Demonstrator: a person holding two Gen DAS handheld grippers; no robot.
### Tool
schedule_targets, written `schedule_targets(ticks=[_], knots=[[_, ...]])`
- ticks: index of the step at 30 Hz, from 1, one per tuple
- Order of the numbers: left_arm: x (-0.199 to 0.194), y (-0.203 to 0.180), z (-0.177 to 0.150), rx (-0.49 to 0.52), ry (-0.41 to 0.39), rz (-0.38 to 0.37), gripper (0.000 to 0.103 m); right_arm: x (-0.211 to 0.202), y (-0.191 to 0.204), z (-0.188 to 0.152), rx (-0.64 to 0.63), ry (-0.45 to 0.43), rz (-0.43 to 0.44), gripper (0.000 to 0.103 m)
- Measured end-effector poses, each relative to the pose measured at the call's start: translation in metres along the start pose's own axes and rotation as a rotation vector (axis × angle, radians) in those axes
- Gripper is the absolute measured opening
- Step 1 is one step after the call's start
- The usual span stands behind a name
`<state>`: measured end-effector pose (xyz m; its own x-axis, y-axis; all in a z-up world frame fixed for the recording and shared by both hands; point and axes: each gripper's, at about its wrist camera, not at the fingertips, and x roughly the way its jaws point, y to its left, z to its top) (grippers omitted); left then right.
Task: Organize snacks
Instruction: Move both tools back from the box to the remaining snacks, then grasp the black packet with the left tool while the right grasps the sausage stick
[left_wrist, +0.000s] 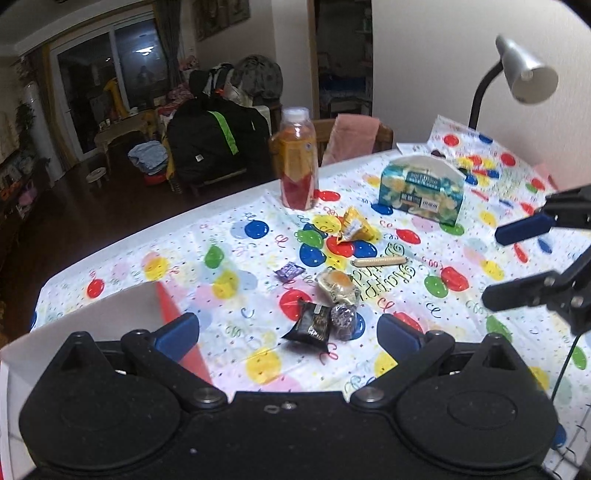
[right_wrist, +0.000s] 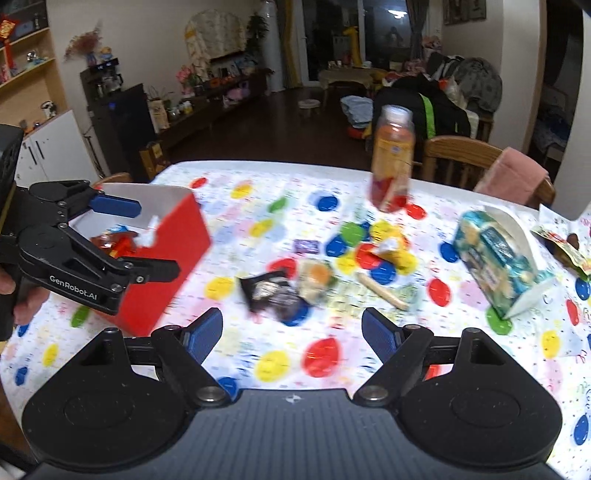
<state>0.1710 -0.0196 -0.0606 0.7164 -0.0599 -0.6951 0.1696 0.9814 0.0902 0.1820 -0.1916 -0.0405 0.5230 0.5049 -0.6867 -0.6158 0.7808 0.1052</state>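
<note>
Home, dining area open to living room. Table under balloon-print party tablecloth (left_wrist: 229, 236), wooden chair (right_wrist: 458, 155) at far edge draped with pink cloth (right_wrist: 511, 177). Beyond: dark wood floor, glass sliding door (left_wrist: 110, 85), coffee table (right_wrist: 347, 77), low cabinet with toys and flowers (right_wrist: 218, 92), shelving far left (right_wrist: 26, 74).

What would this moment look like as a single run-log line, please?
left gripper: open, empty | right gripper: open, empty | red box: some snacks inside | black packet: on table
</note>
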Motion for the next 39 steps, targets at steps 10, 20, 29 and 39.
schedule_targets(ticks=[10, 20, 29, 39], knots=[[0.074, -0.021, 0.008, 0.083, 0.192, 0.068, 0.096, 0.034, -0.052, -0.006, -0.019, 0.059, -0.004, 0.082], [0.125, -0.024, 0.010, 0.128, 0.322, 0.068, 0.084, 0.090, -0.083, 0.006, -0.129, 0.123, -0.037, 0.082], [0.158, -0.020, 0.009, 0.128, 0.423, 0.057, 0.079, 0.143, -0.096, 0.010, -0.181, 0.177, -0.033, 0.071], [0.178, -0.021, 0.011, 0.115, 0.453, 0.008, 0.072, 0.184, -0.097, 0.022, -0.213, 0.213, 0.000, 0.042]])
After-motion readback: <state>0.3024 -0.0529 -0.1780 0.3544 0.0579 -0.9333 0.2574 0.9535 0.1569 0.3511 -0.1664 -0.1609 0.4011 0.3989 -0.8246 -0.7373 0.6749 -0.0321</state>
